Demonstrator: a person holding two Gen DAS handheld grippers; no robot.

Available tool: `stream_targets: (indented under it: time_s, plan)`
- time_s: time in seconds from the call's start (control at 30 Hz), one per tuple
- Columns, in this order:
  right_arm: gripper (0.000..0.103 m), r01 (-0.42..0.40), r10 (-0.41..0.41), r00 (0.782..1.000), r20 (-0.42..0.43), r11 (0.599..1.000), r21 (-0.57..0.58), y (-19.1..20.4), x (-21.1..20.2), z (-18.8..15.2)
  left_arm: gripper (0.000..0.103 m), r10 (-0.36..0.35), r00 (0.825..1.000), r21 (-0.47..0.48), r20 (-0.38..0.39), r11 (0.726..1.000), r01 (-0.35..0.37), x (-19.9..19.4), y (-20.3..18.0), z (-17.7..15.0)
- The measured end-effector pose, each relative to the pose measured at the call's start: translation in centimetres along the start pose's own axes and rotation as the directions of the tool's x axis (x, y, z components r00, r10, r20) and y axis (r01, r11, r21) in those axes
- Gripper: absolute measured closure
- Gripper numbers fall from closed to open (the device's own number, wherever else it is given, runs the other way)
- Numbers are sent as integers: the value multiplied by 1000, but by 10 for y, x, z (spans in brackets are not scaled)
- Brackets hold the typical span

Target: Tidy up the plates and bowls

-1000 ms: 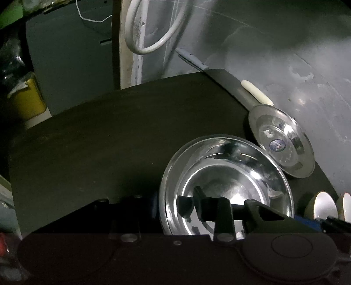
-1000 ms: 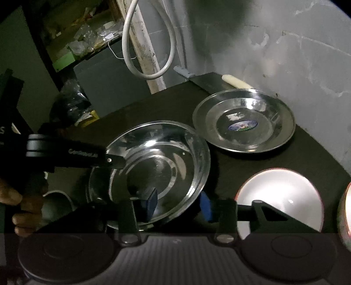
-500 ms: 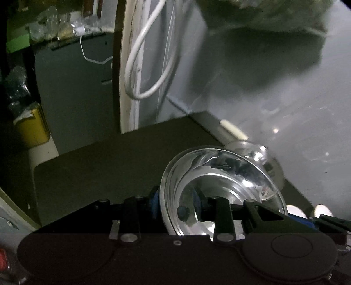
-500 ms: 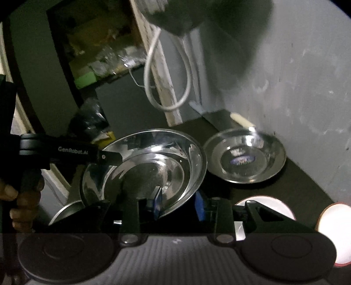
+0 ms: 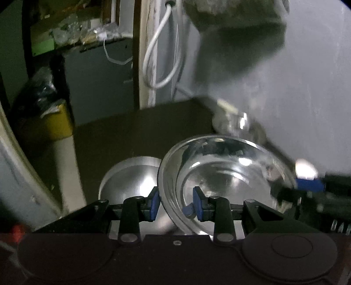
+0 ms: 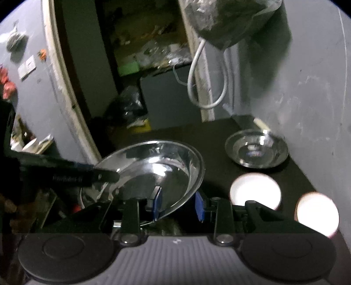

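Note:
A large steel bowl [image 5: 228, 173] is held in the air above the dark table, tilted. My left gripper [image 5: 176, 206] is shut on its near rim. My right gripper [image 6: 178, 205] is shut on the opposite rim of the same bowl [image 6: 158, 166]. A second steel bowl [image 5: 129, 177] sits on the table below and to the left. A steel plate [image 6: 256, 148] lies at the table's back right by the wall, blurred in the left wrist view [image 5: 232, 122]. Two white bowls [image 6: 255, 190] [image 6: 317, 213] sit on the table at the right.
A grey wall [image 6: 318, 87] runs along the table's right side. A white cable loop [image 6: 208, 83] hangs on a post behind the table. A yellow bin [image 5: 57, 122] and cluttered shelves [image 6: 151, 54] stand beyond the far edge. A hanging bag [image 6: 228, 19] is overhead.
Both grippers have lifted the large steel bowl off the table and tilted it. The second steel bowl beneath it has come into view.

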State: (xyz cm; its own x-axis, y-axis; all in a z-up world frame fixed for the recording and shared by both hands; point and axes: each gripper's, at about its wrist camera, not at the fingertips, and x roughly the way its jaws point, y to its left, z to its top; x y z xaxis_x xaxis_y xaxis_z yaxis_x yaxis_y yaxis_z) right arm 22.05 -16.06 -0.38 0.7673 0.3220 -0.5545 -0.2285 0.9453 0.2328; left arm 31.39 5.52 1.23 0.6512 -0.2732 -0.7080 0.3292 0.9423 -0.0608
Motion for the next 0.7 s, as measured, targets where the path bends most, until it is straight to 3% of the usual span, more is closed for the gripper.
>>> stream_targets:
  time_s: [0.23,0.5,0.7]
  plan:
    - [67,-36,33,996,-86,999,-29,12,-8,-30,70,24,990,-63,-137,997,-33,-18,-4,-54]
    - [67,-63,54,989,-138,996,-62,21,-7,-50,68,87,983,-49,-161,994,-95,-24,-6,-69]
    - [67,-61,49,987,-154,995,-76,19,-8,-55,68,96,981,-33,-169,994,-103,-18,-12,-68]
